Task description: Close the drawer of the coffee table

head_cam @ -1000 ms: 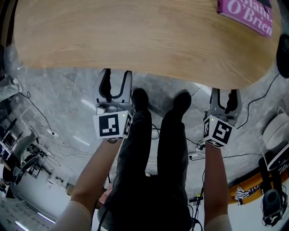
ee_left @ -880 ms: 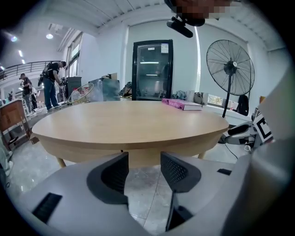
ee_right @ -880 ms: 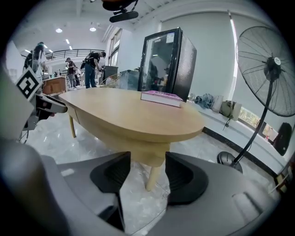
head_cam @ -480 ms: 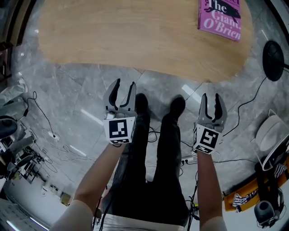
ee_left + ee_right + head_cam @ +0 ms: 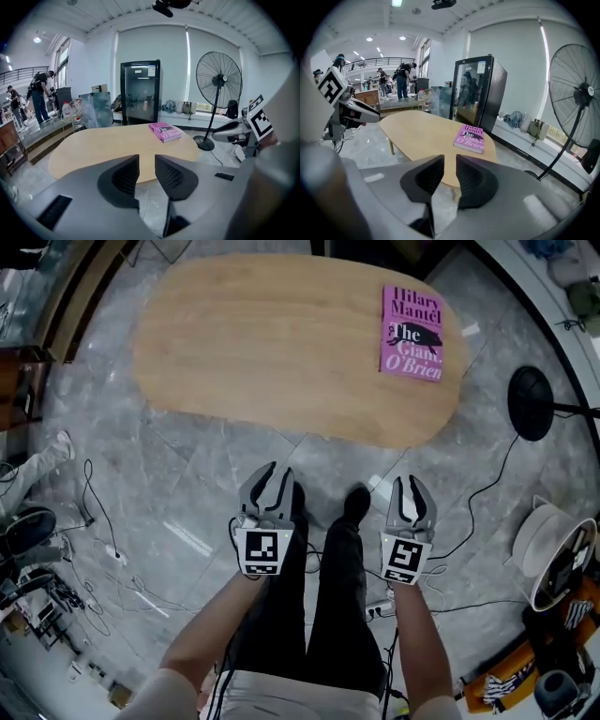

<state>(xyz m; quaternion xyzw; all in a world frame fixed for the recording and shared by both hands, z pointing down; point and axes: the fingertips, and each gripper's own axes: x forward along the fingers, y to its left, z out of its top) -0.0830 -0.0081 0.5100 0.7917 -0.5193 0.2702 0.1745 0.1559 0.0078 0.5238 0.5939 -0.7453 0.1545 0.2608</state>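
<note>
progress: I see no drawer jutting from the desk (image 5: 272, 343), so I judge it closed (its front is hidden from me) | left hand-held gripper (image 5: 272, 474), right hand-held gripper (image 5: 410, 486): jaws just narrowing, slightly apart, empty, short of the desk | left: nothing evident

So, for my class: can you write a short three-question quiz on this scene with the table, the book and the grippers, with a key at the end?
1. What lies on the table? A a mug; B a book; C a laptop.
2. True or false: the left gripper is holding the book.
3. In the left gripper view, what stands on the floor to the right of the table?
Key: 1 B. 2 False: its jaws have just been closing, with nothing between them. 3 A fan.
</note>
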